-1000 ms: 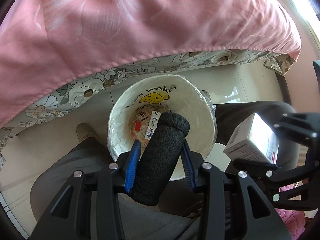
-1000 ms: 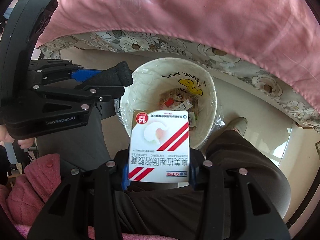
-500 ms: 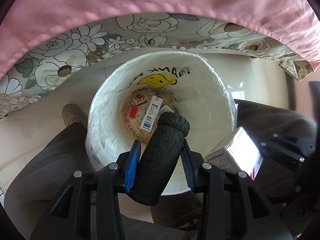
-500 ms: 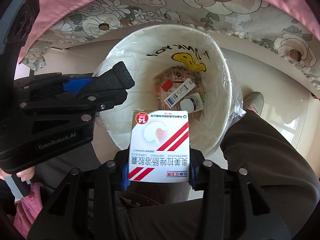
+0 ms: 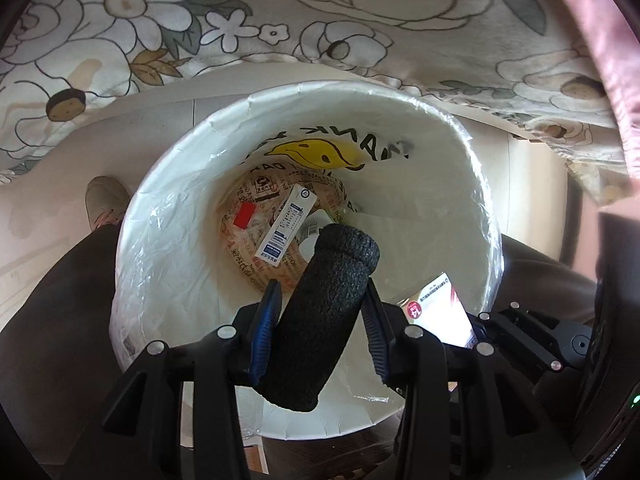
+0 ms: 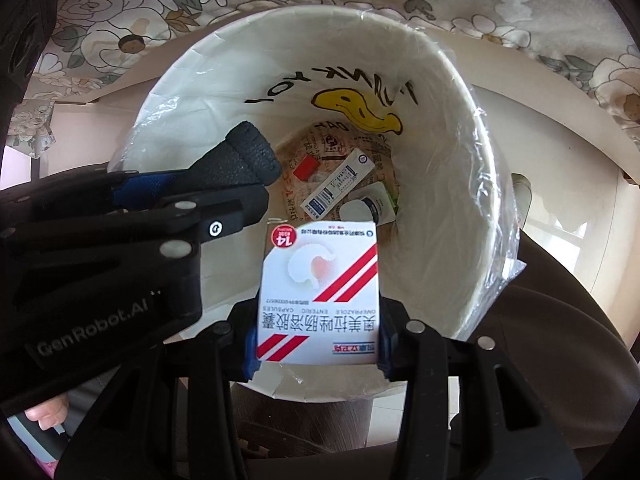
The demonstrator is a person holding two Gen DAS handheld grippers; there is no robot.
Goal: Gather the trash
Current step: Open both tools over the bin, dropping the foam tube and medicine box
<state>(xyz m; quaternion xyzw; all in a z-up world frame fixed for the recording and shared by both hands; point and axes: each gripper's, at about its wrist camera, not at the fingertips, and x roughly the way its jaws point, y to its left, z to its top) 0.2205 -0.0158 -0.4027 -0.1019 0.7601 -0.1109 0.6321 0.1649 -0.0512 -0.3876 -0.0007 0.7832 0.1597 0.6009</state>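
Between the left tongs' [image 5: 320,312] blue pads, a black foam roll [image 5: 324,316] is clamped, tip over the bin [image 5: 168,240] mouth. Beside it, the right tongs [image 6: 318,320] grip a red-striped white box [image 6: 320,296], held above the bin's near rim. Deeper, on the bin's lined bottom, lie a printed wrapper [image 6: 316,148], a slim blue-white carton [image 6: 338,186] and a small white bottle [image 6: 368,206]. Beyond the far rim hangs a floral sheet [image 5: 280,12].
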